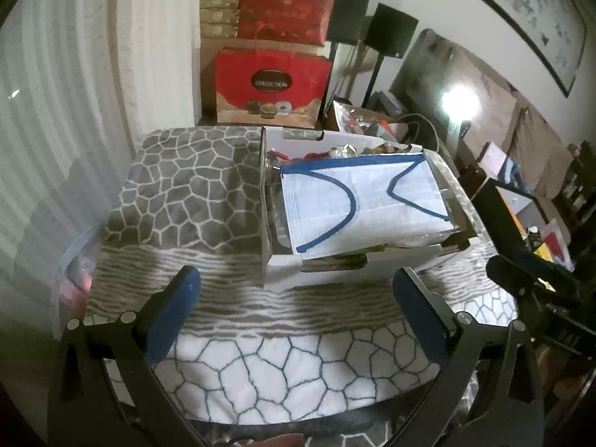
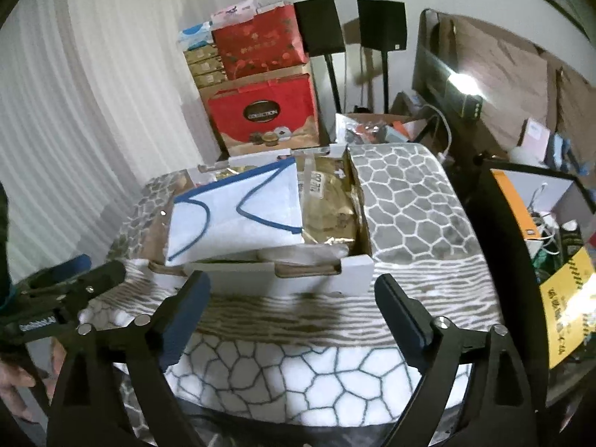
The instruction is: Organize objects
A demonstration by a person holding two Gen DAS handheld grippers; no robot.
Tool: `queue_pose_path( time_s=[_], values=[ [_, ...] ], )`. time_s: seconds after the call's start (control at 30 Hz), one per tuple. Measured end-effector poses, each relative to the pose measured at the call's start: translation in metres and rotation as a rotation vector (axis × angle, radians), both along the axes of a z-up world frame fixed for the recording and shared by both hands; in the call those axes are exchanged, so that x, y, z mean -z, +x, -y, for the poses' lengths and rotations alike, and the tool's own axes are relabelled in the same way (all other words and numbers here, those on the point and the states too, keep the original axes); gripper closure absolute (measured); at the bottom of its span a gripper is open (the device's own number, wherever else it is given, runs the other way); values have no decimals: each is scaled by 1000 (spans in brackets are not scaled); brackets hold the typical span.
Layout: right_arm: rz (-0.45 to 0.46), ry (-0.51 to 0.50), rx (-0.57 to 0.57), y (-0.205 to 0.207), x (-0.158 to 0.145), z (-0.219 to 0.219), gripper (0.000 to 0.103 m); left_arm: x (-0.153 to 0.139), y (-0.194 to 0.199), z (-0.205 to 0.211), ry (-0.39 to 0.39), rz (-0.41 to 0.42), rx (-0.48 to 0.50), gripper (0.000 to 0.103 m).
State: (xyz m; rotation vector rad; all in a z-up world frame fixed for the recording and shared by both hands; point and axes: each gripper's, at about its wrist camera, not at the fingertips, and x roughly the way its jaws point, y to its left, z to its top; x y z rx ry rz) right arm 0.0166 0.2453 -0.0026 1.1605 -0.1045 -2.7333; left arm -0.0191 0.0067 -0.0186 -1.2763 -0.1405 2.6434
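Both hand-held grippers, left [image 1: 296, 285] and right [image 2: 294, 290], spread empty; face mask [image 1: 363, 205] light, floppy: pinch 1 edge.

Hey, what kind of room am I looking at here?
Most likely a lived-in living room at home. Stacked red gift boxes and two black speakers on stands stand against the wall, with a framed picture above and a patterned blanket in front.

We see a grey-and-white patterned blanket [image 1: 193, 193] covering the surface, a white cardboard box [image 1: 320, 275] resting on it.
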Motion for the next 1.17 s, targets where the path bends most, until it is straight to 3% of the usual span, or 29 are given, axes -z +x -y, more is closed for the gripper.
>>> queue_pose_path(
  time_s=[0.07, 0.47, 0.63, 1.17],
  values=[
    [-7, 17, 9, 3, 3, 2, 2, 0, 3, -2, -9, -3, 2, 0],
    [-36, 76, 56, 14, 8, 4, 1, 8, 13, -2, 21, -15, -23, 0],
    [-27, 69, 55, 14, 10, 5, 1, 6, 15, -3, -41, -37, -32, 0],
    [-35, 83, 58, 15, 7, 8, 1, 6, 16, -3, -84, -40, -30, 0]
  ],
)
